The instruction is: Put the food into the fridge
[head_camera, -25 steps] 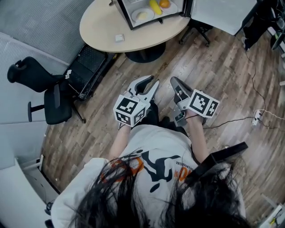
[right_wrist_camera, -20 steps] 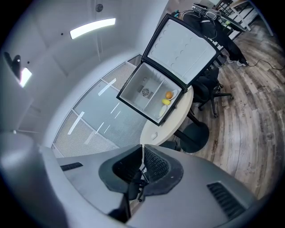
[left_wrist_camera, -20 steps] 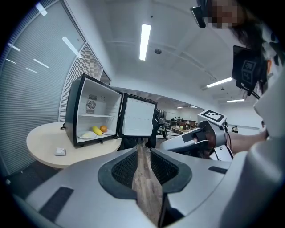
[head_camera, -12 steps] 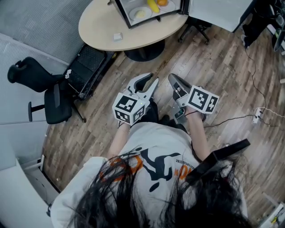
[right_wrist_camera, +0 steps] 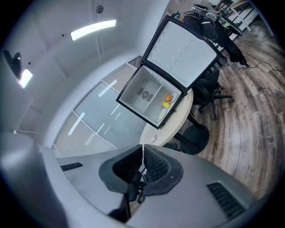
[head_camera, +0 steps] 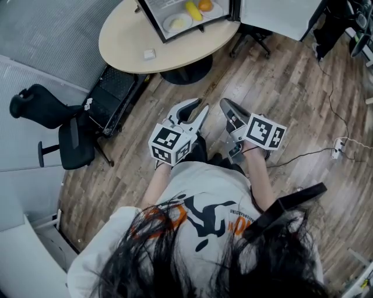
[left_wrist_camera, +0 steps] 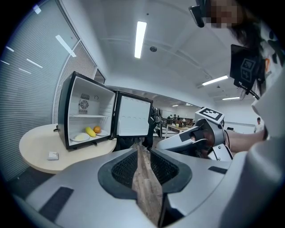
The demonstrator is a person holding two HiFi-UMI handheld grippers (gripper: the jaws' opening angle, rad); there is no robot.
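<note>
A small black fridge (head_camera: 152, 23) stands open on the round table (head_camera: 128, 41), its white door (head_camera: 274, 14) swung to the right. Inside lie a white plate (head_camera: 176, 22), a banana (head_camera: 191, 10) and an orange (head_camera: 204, 5). The left gripper view shows the same fridge (left_wrist_camera: 87, 111), banana (left_wrist_camera: 91, 132) and orange (left_wrist_camera: 97, 129). Both grippers hover over the wooden floor in front of the person, well short of the table. My left gripper (head_camera: 201, 105) has a narrow gap between its jaws and holds nothing. My right gripper (head_camera: 226, 106) is shut and empty.
A small white item (head_camera: 150, 54) lies on the table's near side. A black office chair (head_camera: 58, 128) stands at the left, a black case (head_camera: 113, 87) under the table's edge. A cable and power strip (head_camera: 337, 152) lie on the floor at the right.
The table and fridge have slid slightly left and up in the head view. Both grippers stay where they were in front of the person.
</note>
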